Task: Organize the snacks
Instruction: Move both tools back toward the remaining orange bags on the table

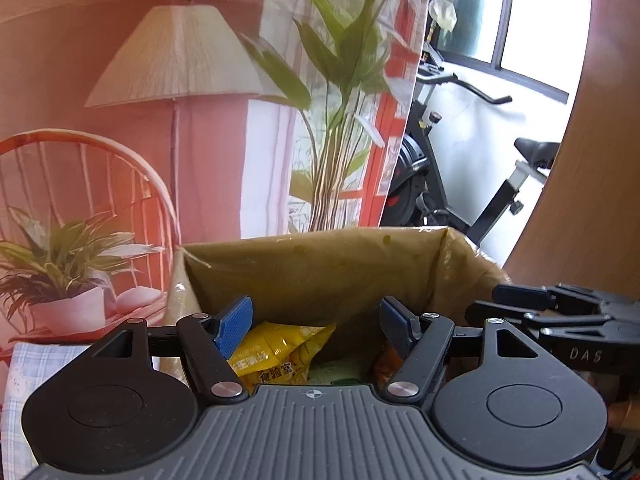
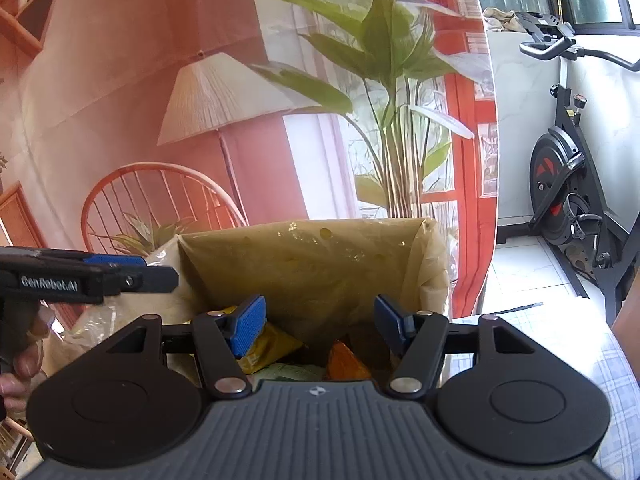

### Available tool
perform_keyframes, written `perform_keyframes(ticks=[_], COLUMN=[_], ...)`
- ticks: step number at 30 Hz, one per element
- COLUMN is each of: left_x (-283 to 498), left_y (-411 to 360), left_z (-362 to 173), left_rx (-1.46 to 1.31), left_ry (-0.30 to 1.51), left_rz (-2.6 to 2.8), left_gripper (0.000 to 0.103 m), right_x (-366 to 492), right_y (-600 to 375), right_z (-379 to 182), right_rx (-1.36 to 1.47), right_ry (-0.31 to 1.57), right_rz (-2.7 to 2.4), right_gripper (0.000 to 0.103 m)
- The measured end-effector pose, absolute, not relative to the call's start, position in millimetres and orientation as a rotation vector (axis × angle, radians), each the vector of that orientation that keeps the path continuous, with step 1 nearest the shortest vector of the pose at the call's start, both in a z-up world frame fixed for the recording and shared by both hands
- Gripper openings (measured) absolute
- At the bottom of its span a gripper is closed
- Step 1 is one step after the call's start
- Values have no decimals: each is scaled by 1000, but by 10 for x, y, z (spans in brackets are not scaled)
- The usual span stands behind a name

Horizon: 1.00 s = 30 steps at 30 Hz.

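Observation:
A cardboard box lined with yellowish plastic [image 1: 320, 268] stands in front of both grippers; it also shows in the right wrist view [image 2: 304, 264]. Inside lie a yellow snack packet [image 1: 276, 352], also seen in the right wrist view [image 2: 264, 350], a pale green packet [image 1: 332, 372] and an orange packet [image 2: 344, 360]. My left gripper [image 1: 316, 326] is open and empty above the box's near side. My right gripper [image 2: 318, 324] is open and empty above the box too. The left gripper shows at the left of the right wrist view [image 2: 120, 272].
A printed backdrop with a lamp, chair and plants [image 1: 180, 120] hangs behind the box. An exercise bike [image 2: 568, 184] stands at the right on a tiled floor. A blue checked cloth [image 1: 16, 380] covers the table. A wooden panel [image 1: 600, 160] is at the right.

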<state>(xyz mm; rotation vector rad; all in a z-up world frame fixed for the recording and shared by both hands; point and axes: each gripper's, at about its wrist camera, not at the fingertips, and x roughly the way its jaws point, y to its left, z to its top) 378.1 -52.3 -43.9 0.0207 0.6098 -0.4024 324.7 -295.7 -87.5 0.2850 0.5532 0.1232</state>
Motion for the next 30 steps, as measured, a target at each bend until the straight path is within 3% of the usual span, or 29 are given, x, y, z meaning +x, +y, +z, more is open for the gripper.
perform_keyframes(ticks=[15,20,24,30], left_x=[2813,2546,2431,2471], left_y=[144,366,458,563], left_z=[-83,-276,-542,-1107], left_rx=[22,40,36,-46], left_ry=[547,565,590,718], left_rz=[-365,-371,-391,-429], left_gripper=[73,73,80,81], right_x=[2441,2207,2014,1830], right_y=[-2573,-2399,-2318,-2178], right_z=[-603,-732,-908,-1249], right_rx=[334,334,382,407], right_ry=[486,494,523,611], right_rz=[159,150,144,130], right_gripper=[64,64,64,64])
